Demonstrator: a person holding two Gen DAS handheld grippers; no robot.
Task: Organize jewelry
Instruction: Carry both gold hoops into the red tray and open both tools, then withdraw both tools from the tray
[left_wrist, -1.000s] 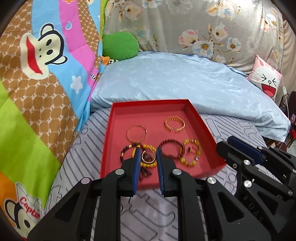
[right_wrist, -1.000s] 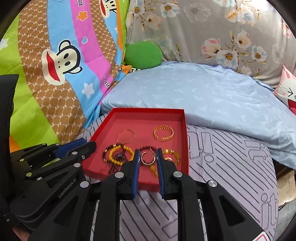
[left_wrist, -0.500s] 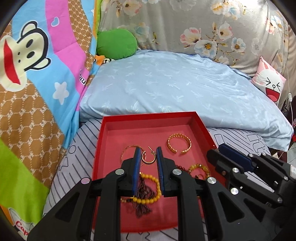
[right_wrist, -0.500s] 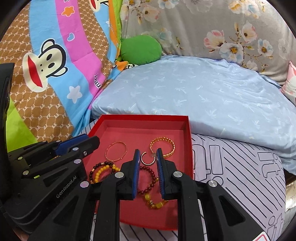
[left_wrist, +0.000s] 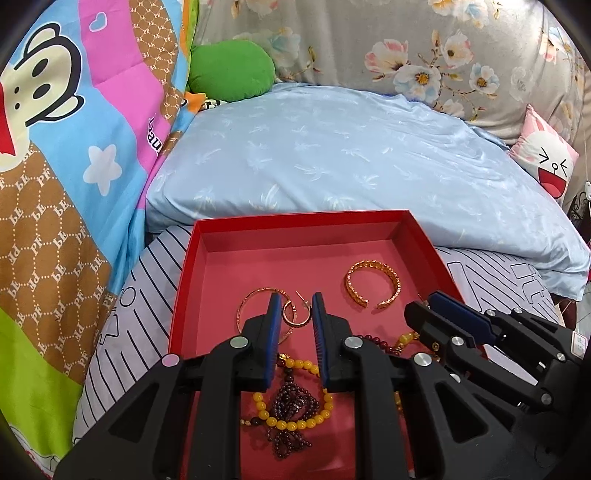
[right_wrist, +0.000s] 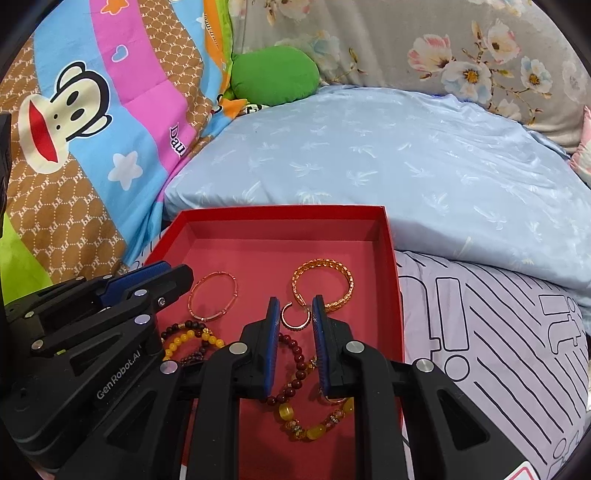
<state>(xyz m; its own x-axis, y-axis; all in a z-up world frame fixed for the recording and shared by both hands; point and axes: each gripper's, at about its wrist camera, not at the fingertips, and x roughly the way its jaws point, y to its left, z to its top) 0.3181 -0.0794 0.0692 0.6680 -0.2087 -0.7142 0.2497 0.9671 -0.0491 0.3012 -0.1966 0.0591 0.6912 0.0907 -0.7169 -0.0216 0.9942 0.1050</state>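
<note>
A red tray (left_wrist: 295, 234) (right_wrist: 280, 216) on the bed holds the jewelry. My left gripper (left_wrist: 294, 304) is shut on a small rose-gold hoop earring (left_wrist: 295, 317) and holds it over the tray, above a thin gold bangle (left_wrist: 246, 308). My right gripper (right_wrist: 294, 308) is shut on a matching open hoop earring (right_wrist: 294, 317), near a wide gold cuff bracelet (right_wrist: 323, 284) (left_wrist: 373, 284). A yellow bead bracelet (left_wrist: 295, 410) with a dark red tassel lies below the left gripper. A dark red bead bracelet (right_wrist: 295, 365) and an amber bead bracelet (right_wrist: 314, 424) lie below the right gripper.
A light blue pillow (left_wrist: 351, 166) lies just behind the tray. A colourful monkey-print quilt (left_wrist: 66, 166) rises on the left, with a green cushion (left_wrist: 229, 70) at the back. A striped grey sheet (right_wrist: 498, 332) lies under the tray. A pink rabbit cushion (left_wrist: 546, 162) sits far right.
Both grippers have moved forward over the tray, each still holding its hoop earring. The bead bracelets now lie beneath the grippers and the tray's far end is closer.
</note>
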